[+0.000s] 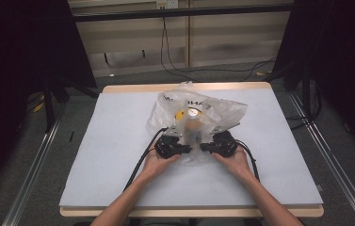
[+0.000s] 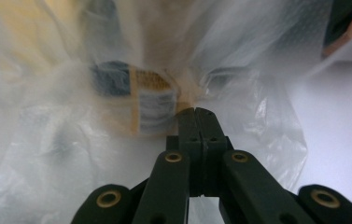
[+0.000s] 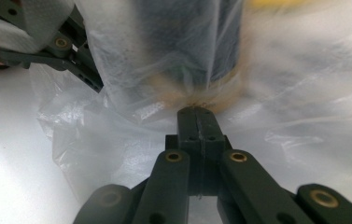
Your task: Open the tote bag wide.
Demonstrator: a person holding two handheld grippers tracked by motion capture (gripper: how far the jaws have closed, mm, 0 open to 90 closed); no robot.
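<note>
We grip the near edge of a clear plastic bag (image 1: 198,120) at the middle of the table (image 1: 118,155), one tool on each side of its mouth. The left gripper (image 1: 184,149) has its jaws pressed together with the film pinched between them, as its own view shows (image 2: 195,112); the right gripper (image 1: 206,148) is likewise clenched on the bag's film (image 3: 195,111). Inside the bag, just beyond both sets of jaws, sits a jar-like container (image 1: 193,126) with a printed label (image 2: 152,105), and farther in lies something yellow (image 1: 180,115) beside a pale round lid or disc (image 1: 193,112); motion blur keeps us from naming them more closely. We judge the step in hand to be working the bag's opening, either drawing it apart or lifting it so the contents slide. The next move, as we read it, calls for both pinches to hold firm while the hands part or rise evenly, since thin film can slip or tear. Room is generous: bare table surface lies to the left, right and near side of the bag, the near edge (image 1: 189,211) is well apart from the hands, and the far edge (image 1: 133,88) sits just beyond the bag's far end, so pushing away offers the least margin.
</note>
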